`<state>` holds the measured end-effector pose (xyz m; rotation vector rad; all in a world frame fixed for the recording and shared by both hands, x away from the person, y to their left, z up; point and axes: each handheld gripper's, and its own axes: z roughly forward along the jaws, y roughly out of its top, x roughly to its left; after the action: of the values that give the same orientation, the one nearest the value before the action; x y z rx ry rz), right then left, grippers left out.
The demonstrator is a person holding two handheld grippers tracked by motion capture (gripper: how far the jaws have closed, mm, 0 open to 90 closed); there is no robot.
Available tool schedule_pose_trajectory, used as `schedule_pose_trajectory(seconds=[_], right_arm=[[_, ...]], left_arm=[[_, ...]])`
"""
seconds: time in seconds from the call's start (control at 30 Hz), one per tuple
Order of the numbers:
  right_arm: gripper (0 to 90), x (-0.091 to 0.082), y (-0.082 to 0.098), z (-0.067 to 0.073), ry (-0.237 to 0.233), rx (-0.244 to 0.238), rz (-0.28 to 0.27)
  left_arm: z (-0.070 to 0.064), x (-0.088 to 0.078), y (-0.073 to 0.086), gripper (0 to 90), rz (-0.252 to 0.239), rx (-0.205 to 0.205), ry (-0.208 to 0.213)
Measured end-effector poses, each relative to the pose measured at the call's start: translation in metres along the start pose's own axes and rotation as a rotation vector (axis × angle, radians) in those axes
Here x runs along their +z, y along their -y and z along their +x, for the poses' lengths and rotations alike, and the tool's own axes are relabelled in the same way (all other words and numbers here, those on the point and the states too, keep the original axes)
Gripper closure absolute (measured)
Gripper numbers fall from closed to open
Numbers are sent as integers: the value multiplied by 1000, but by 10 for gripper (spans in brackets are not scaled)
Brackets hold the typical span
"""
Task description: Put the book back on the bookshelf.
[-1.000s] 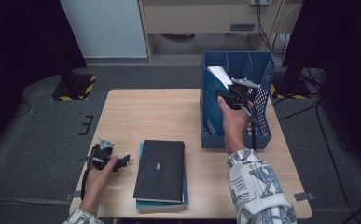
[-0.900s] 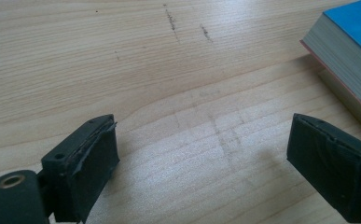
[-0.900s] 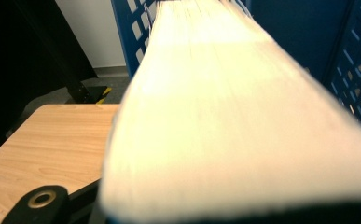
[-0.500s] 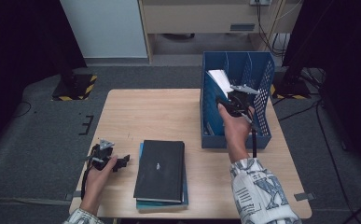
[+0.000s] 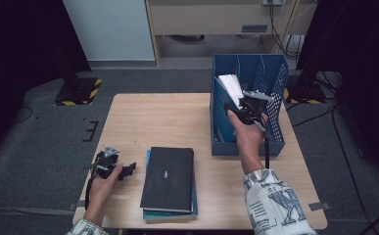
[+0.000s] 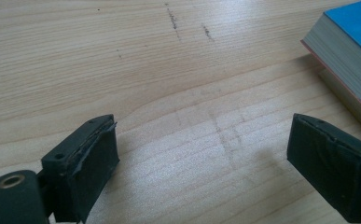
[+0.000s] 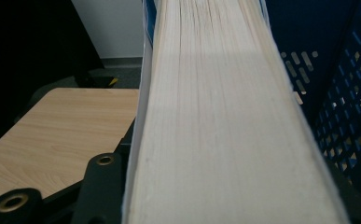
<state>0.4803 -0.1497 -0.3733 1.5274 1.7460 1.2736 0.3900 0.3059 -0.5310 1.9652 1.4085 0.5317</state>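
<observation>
the thick book (image 7: 225,121) stands between the right claw's (image 5: 240,104) just-opening jaws, in the blue rack (image 5: 275,73)

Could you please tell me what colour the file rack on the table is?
The file rack is blue, with perforated walls; the high view shows it best.

The high view looks forward and down from above the person's side, taking in the whole wooden surface (image 5: 167,117), the blue file rack (image 5: 275,98) at its right and the stacked books (image 5: 170,178) near its front edge. The left gripper view sits low and close over the wood grain, looking between its two black jaws, with a corner of the same books (image 6: 350,56) at the right. The right gripper view faces along a book's page edge (image 7: 215,121) pressed very near, with the rack's perforated wall (image 7: 346,107) beside it and the surface (image 7: 61,126) beyond at the left.
</observation>
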Motion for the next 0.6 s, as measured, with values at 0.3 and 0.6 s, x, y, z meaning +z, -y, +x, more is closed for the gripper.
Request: schedule_pose_trajectory(seconds=[0.3, 0.6], right_arm=[[487, -7, -19, 1, -1, -14, -10], [516, -4, -23, 2, -2, -22, 17]], left_arm=[[0, 0, 0, 82, 1, 2, -1], [-1, 0, 0, 82, 1, -2, 1]])
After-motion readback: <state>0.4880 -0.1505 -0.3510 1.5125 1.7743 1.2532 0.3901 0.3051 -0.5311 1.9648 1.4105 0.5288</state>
